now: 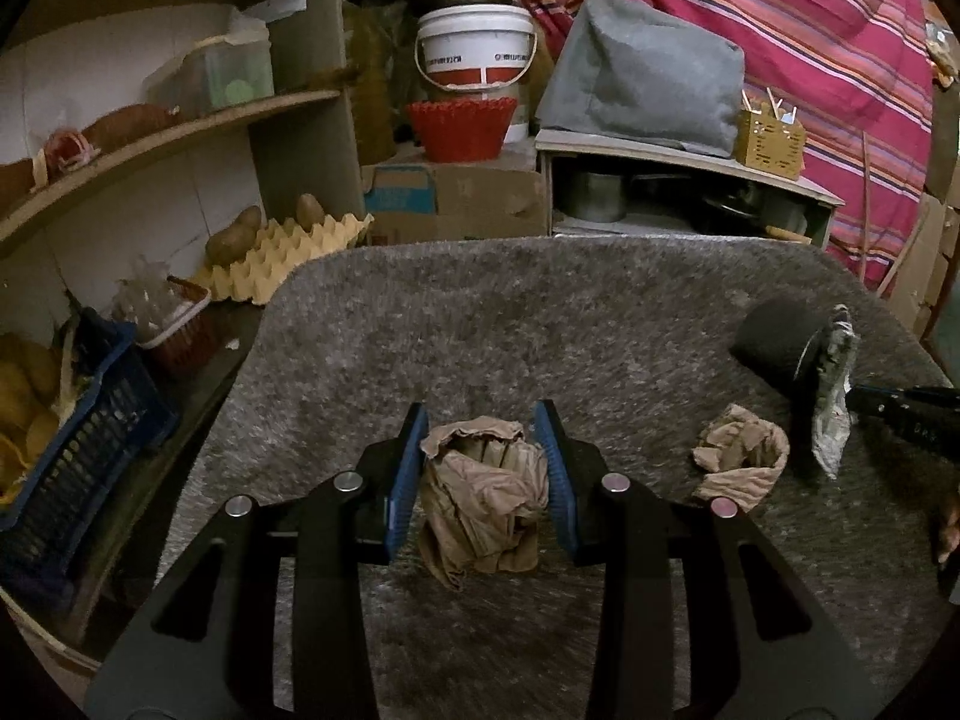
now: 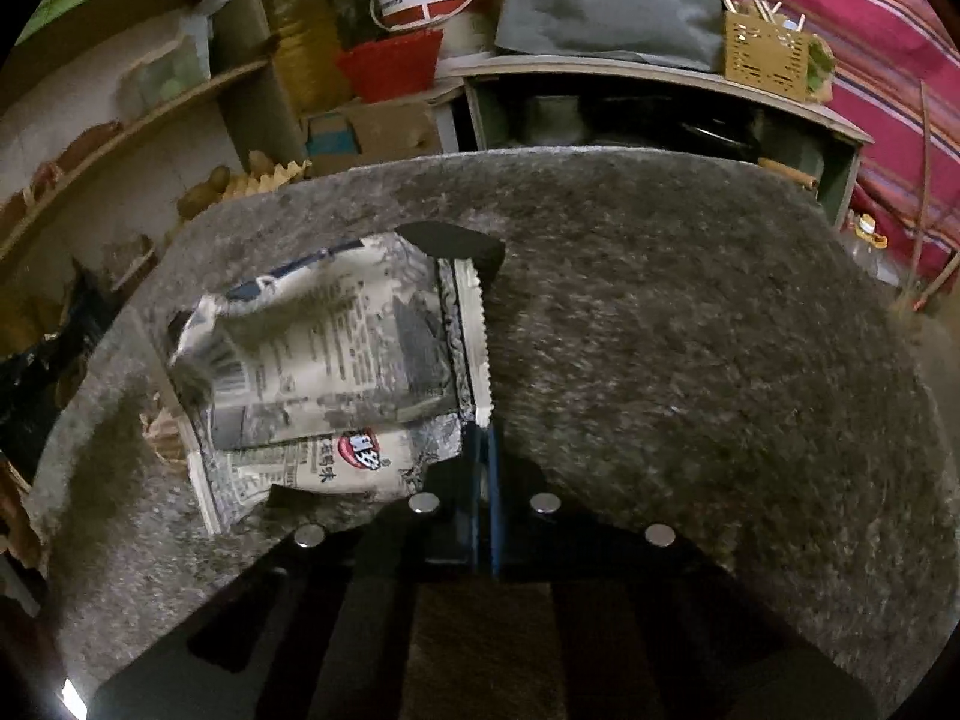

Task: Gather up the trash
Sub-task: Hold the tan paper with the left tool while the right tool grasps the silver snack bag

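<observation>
In the left wrist view my left gripper [image 1: 483, 432] is shut on a crumpled brown paper ball [image 1: 480, 498], pressed between both blue pads above the grey felt mat [image 1: 540, 312]. A second crumpled brown paper [image 1: 741, 456] lies on the mat to its right. Further right, my right gripper [image 1: 837, 396] holds a silver printed snack wrapper [image 1: 831, 420]. In the right wrist view my right gripper [image 2: 474, 360] is shut on the wrapper's serrated edge, and the wrapper [image 2: 336, 372] hangs to the left over the mat [image 2: 690, 330].
A dark round object [image 1: 774, 336] lies on the mat behind the wrapper. Left of the mat stand a blue crate [image 1: 78, 438], an egg tray with potatoes [image 1: 282, 252] and wooden shelves [image 1: 162, 138]. Behind are a cardboard box [image 1: 456, 198], a red basket [image 1: 462, 129], a white bucket [image 1: 474, 48] and a low shelf [image 1: 690, 180].
</observation>
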Action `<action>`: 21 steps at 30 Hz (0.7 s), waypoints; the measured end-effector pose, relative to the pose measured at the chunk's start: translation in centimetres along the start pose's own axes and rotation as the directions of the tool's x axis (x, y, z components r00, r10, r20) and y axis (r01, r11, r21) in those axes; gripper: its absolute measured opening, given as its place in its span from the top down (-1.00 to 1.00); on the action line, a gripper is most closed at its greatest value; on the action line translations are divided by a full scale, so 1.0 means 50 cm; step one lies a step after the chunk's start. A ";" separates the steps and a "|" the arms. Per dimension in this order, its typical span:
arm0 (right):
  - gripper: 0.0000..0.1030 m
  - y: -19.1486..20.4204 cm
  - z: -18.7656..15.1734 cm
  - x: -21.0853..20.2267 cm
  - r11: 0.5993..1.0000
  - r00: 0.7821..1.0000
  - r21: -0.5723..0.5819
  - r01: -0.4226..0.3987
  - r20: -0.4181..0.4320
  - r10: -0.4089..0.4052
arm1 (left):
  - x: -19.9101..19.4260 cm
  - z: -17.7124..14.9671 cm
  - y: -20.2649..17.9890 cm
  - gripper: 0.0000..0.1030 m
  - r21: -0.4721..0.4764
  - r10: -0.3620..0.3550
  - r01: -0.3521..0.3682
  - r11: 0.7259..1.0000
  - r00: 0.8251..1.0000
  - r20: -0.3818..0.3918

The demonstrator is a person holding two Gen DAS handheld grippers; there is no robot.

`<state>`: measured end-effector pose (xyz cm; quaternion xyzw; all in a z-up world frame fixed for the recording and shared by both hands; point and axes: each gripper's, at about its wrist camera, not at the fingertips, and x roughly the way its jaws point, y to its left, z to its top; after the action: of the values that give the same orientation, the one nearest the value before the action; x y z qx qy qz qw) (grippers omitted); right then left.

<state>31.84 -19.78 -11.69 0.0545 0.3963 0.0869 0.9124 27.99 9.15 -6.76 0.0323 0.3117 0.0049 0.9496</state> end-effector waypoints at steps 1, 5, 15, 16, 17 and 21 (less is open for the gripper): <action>0.98 -0.002 -0.001 -0.005 1.000 1.000 0.001 0.000 0.007 0.000 | -0.006 0.002 -0.004 0.30 0.004 0.001 -0.001 1.000 1.000 0.004; 0.98 -0.025 -0.010 -0.050 1.000 0.999 0.025 -0.003 0.053 0.001 | -0.031 0.010 -0.026 0.30 0.019 0.002 -0.002 1.000 1.000 0.019; 0.99 -0.158 -0.063 -0.214 0.991 0.984 0.112 0.077 0.153 -0.094 | -0.089 0.029 -0.142 0.30 0.068 -0.064 0.059 0.996 0.996 0.066; 0.99 -0.169 -0.069 -0.226 0.988 0.981 0.119 0.094 0.160 -0.112 | -0.092 0.029 -0.151 0.30 0.069 -0.072 0.067 0.995 0.995 0.069; 0.99 -0.182 -0.079 -0.242 0.985 0.976 0.128 0.115 0.169 -0.136 | -0.096 0.027 -0.164 0.30 0.069 -0.084 0.080 0.994 0.994 0.071; 0.98 -0.238 -0.130 -0.308 0.965 0.955 0.201 0.168 0.210 -0.210 | -0.102 0.011 -0.206 0.30 0.073 -0.117 0.112 0.991 0.991 0.058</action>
<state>18.11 -34.36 -7.12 0.1084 0.2979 -0.0441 0.9474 24.12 -1.32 -3.96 0.0477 0.2832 -0.0615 0.9559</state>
